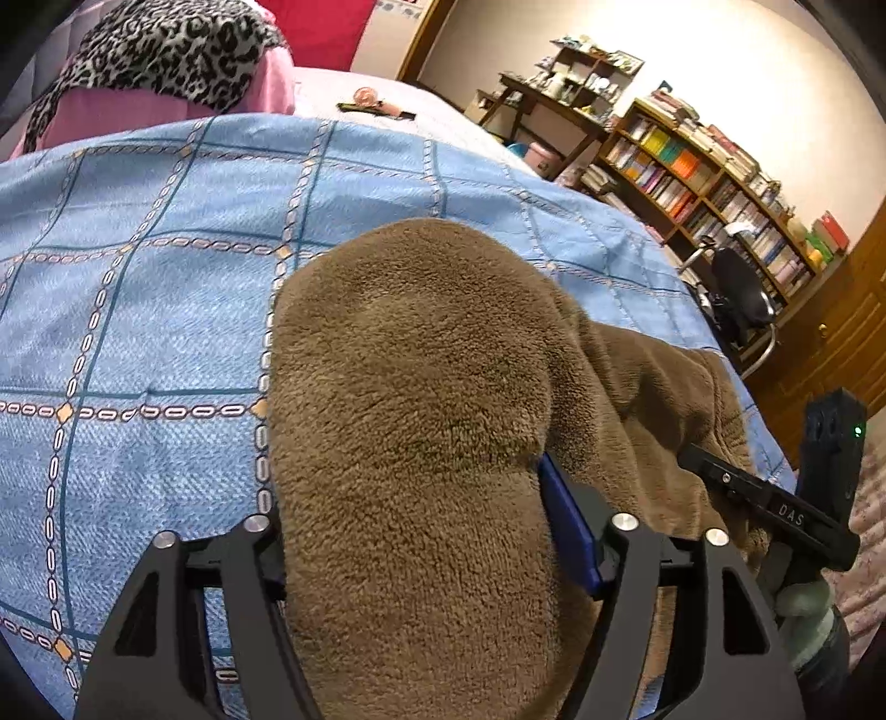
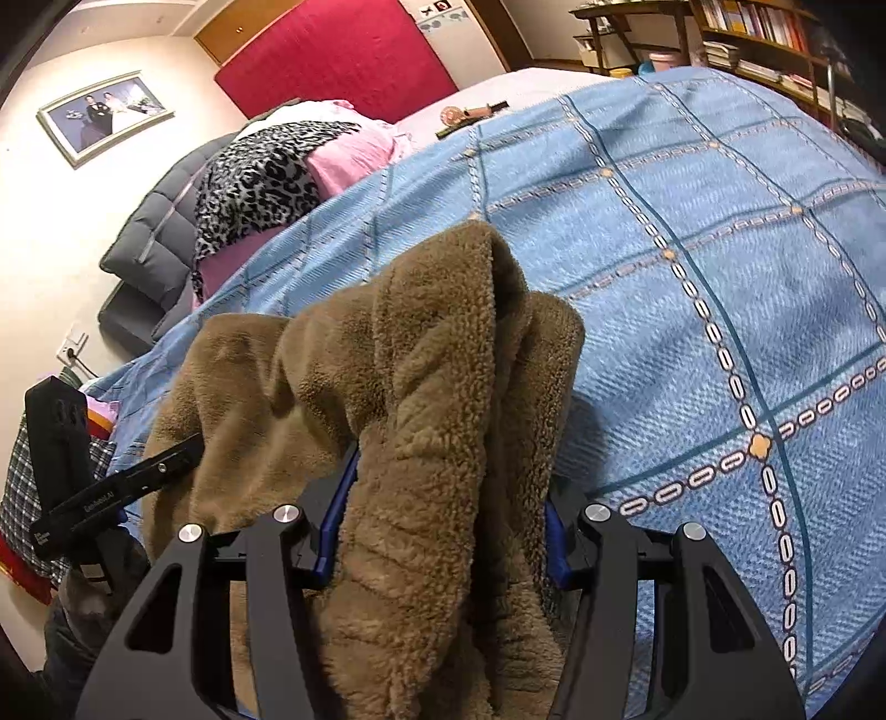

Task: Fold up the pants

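Observation:
The brown fleece pants (image 1: 421, 387) lie on a bed covered by a blue checked sheet (image 1: 138, 288). My left gripper (image 1: 410, 531) is shut on a thick bunch of the pants, which bulges up between its blue pads and hides the fingertips. My right gripper (image 2: 443, 526) is shut on another bunched part of the same pants (image 2: 432, 387), lifted off the sheet (image 2: 720, 277). The right gripper shows at the right edge of the left wrist view (image 1: 775, 498). The left gripper shows at the left of the right wrist view (image 2: 111, 487).
A leopard-print cloth (image 1: 166, 50) on pink bedding (image 1: 138, 111) lies at the head of the bed, before a red headboard (image 2: 343, 61). Small objects (image 1: 376, 105) lie on the far bed. Bookshelves (image 1: 720, 183), a desk (image 1: 554, 99) and a chair (image 1: 742, 299) stand to the right.

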### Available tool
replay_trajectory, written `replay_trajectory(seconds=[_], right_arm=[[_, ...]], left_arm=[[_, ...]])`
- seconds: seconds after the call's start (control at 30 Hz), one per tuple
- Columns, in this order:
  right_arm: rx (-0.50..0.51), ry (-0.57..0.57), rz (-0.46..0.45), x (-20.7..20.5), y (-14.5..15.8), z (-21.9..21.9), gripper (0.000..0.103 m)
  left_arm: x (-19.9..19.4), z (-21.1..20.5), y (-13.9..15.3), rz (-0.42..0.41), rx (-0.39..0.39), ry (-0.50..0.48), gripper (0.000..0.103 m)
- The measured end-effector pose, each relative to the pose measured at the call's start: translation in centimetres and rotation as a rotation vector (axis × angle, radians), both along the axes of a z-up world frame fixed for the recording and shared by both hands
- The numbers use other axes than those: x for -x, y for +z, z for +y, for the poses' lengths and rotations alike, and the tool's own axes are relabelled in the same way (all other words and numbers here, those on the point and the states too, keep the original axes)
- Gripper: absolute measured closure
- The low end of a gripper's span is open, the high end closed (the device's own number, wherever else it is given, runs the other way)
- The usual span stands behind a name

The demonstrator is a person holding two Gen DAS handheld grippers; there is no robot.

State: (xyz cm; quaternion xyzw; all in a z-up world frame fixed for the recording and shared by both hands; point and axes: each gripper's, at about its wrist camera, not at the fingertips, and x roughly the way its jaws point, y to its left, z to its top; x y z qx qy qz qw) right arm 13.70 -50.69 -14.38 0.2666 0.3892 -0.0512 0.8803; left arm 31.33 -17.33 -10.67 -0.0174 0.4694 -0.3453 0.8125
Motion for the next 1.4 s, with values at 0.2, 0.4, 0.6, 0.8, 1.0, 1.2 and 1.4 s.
replay_trajectory(seconds=[0.2, 0.4, 0.6, 0.8, 1.0, 1.2, 1.4], right_arm=[[0.065, -0.027, -0.002, 0.5, 1.0, 0.9, 0.043], [0.177, -0.074, -0.057, 2.7, 3.7, 2.1, 0.041], [0.194, -0.086, -0.114, 5.9, 6.5, 3.3, 0.041], [0.225, -0.084, -0.144, 9.2, 8.4, 5.5, 0.030], [0.262, -0.066, -0.170, 12.0, 9.9, 8.1, 0.019], [0.329, -0.033, -0.183, 14.0, 10.7, 11.1, 0.010], [0.339, -0.028, -0.189, 15.6, 11.0, 12.5, 0.005]], left_arm=[[1.2, -0.1, 0.8, -0.086, -0.089, 0.030, 0.016], [3.1, 0.5, 2.9, -0.182, -0.150, 0.077, 0.015], [5.5, 0.9, 4.9, -0.250, -0.187, 0.101, 0.015], [9.4, 1.6, 7.5, -0.336, -0.202, 0.106, 0.009], [12.6, 2.3, 9.4, -0.368, -0.200, 0.118, 0.009], [16.1, 1.8, 10.3, -0.418, -0.255, 0.116, 0.009], [18.5, 2.1, 10.8, -0.433, -0.254, 0.127, 0.009]])
